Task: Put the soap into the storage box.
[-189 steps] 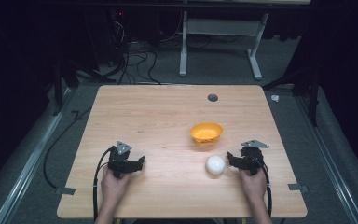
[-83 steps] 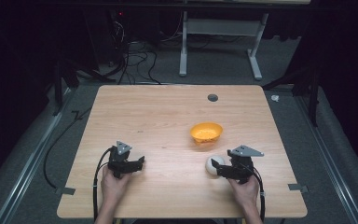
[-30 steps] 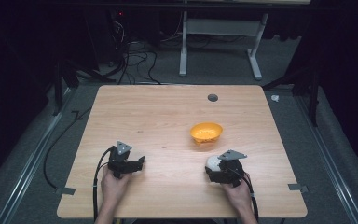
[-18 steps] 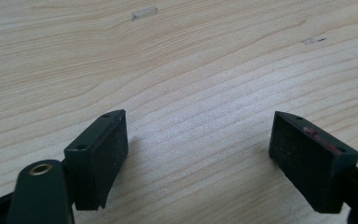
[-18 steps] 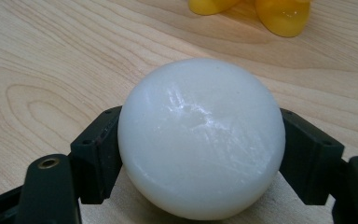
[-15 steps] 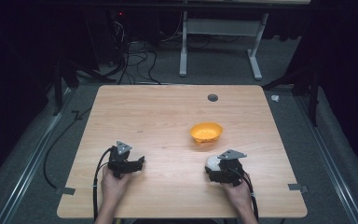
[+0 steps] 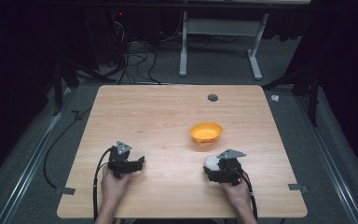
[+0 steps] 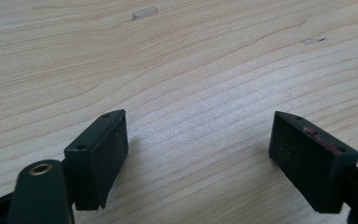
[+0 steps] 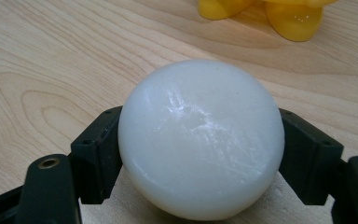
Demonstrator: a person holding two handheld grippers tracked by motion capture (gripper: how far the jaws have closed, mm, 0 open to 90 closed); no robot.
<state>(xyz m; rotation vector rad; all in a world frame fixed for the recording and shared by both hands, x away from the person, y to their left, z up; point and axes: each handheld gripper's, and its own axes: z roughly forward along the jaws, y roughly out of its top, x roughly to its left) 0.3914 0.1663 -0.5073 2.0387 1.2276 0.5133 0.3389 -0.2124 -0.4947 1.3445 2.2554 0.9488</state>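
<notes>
Two grippers at the near edge of the pale wooden table (image 7: 168, 116), well apart. Right gripper (image 9: 200, 154) has its black jaws closed on a smooth, glossy white ball (image 9: 200, 137), one jaw against each side at about the widest part; ball sits deep between them and bulges above and ahead of the tips. In the high view the white ball (image 7: 211, 161) shows at the front of the right gripper (image 7: 214, 167), low over the near-right part of the table, with the small orange plastic bowl (image 7: 206, 132) near, just beyond it toward the far side. Likely step: carry the ball to that bowl. To do it well, judgement only: keep the squeeze steady, since a slick round surface can squirt out of flat pads; lift straight before moving forward; bring the ball over the bowl's centre and lower it close before letting go, as the light bowl may tip or slide if struck on the rim. Left gripper (image 8: 200, 158) rests with jaws spread wide over bare wood, nothing between them.
</notes>
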